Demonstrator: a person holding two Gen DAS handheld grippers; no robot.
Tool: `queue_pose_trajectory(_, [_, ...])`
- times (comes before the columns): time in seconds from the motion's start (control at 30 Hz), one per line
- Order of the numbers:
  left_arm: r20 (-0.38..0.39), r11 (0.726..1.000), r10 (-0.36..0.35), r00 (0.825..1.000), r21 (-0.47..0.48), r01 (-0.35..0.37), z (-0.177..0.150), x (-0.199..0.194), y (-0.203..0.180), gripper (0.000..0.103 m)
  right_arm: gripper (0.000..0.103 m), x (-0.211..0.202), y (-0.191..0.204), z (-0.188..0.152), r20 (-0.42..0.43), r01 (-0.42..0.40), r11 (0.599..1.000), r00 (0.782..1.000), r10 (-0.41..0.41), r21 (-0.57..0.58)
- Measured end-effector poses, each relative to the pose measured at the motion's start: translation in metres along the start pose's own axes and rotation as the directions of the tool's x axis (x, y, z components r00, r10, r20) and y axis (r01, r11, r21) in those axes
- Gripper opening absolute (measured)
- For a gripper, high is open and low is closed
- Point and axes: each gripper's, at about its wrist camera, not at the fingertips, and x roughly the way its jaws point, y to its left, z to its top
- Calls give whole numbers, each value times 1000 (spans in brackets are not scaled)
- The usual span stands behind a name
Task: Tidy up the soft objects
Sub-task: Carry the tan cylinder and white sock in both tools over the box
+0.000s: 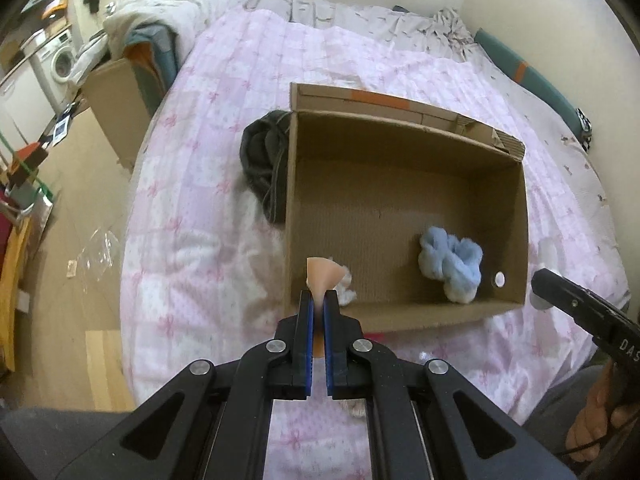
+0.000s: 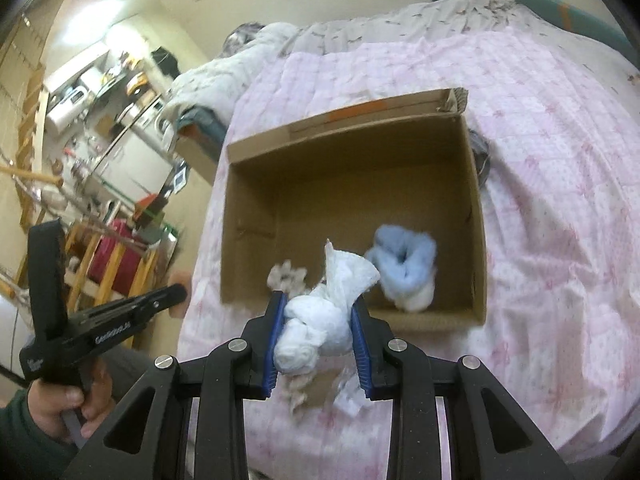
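1. Landmark: cardboard box point(image 1: 404, 216), open side up, sits on the quilt point(image 1: 208, 184) of the bed.
2. In the box, near-right corner: fluffy bundle point(image 1: 450, 266), on the box floor.
3. Outside the box, touching its left wall: dark garment point(image 1: 264, 164), lying on the quilt.
4. At the box's near-left corner: left gripper point(image 1: 319, 304), pinching a thin cloth piece point(image 1: 323, 272).
5. At the box's near wall: right gripper point(image 2: 318, 344), clamping a knotted cloth bundle point(image 2: 320, 328) above the rim.
6. Behind the box: rumpled bedding point(image 1: 360, 16) at the head of the bed.
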Motion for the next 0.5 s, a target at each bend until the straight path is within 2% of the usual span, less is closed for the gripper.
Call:
queue_pose_trajectory(0.23, [25, 999, -4, 1000, 37, 3, 27, 19, -13, 4, 33, 30, -8, 17, -6, 22, 1000, 1000, -22, -4])
queue_pose_trajectory(0.5, [63, 992, 0, 998, 127, -8, 37, 51, -34, 4, 33, 60, -28, 14, -32, 49, 998, 998, -48, 50])
